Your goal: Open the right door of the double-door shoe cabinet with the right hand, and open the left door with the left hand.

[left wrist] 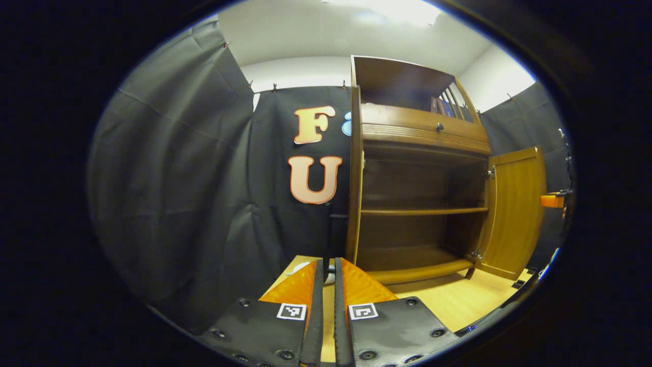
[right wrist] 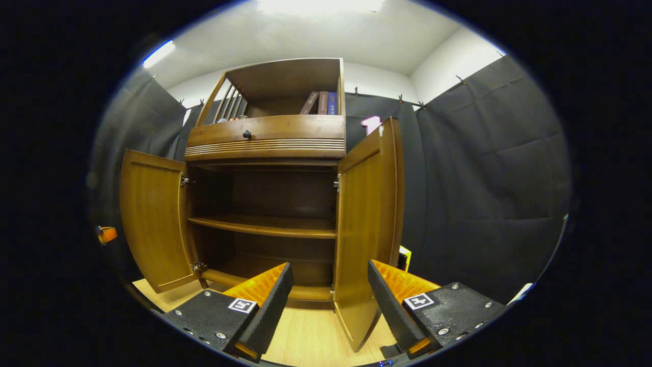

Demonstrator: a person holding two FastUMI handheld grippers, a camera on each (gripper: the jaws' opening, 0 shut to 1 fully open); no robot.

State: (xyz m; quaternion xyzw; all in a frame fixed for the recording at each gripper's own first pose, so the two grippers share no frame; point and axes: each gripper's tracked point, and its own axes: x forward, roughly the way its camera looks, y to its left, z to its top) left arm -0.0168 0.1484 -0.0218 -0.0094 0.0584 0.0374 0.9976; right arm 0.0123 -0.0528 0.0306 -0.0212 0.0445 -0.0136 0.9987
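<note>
Your left gripper (left wrist: 328, 285) has its jaws drawn almost together with only a thin slit between them, and they press on nothing. It points at the cabinet's (left wrist: 417, 168) left side, where the left door (left wrist: 355, 173) stands swung out so far that in the left gripper view you see it nearly edge-on, just beyond your fingertips. Right of that edge, the open inside shows a middle shelf (left wrist: 423, 210) and a bottom board, both bare. Farther right, the right door (left wrist: 514, 209) hangs open on its hinges, and past it, at the rim, a bit of your other gripper (left wrist: 552, 200) peeks out.

Your right gripper (right wrist: 328, 290) has its jaws spread wide. In the right gripper view the right door's free edge stands between the two fingers, nearer the right one; whether either finger touches the wood, you cannot tell. On the left in that view the left door (right wrist: 153, 224) is swung fully out, with a scrap of your left gripper showing beyond it. Above the open compartment sits a drawer (right wrist: 265, 131) with a dark knob (right wrist: 246, 134), and on top a few books (right wrist: 321, 103) lean in an open nook. A pale wooden floor (right wrist: 305, 336) lies underneath.
</note>
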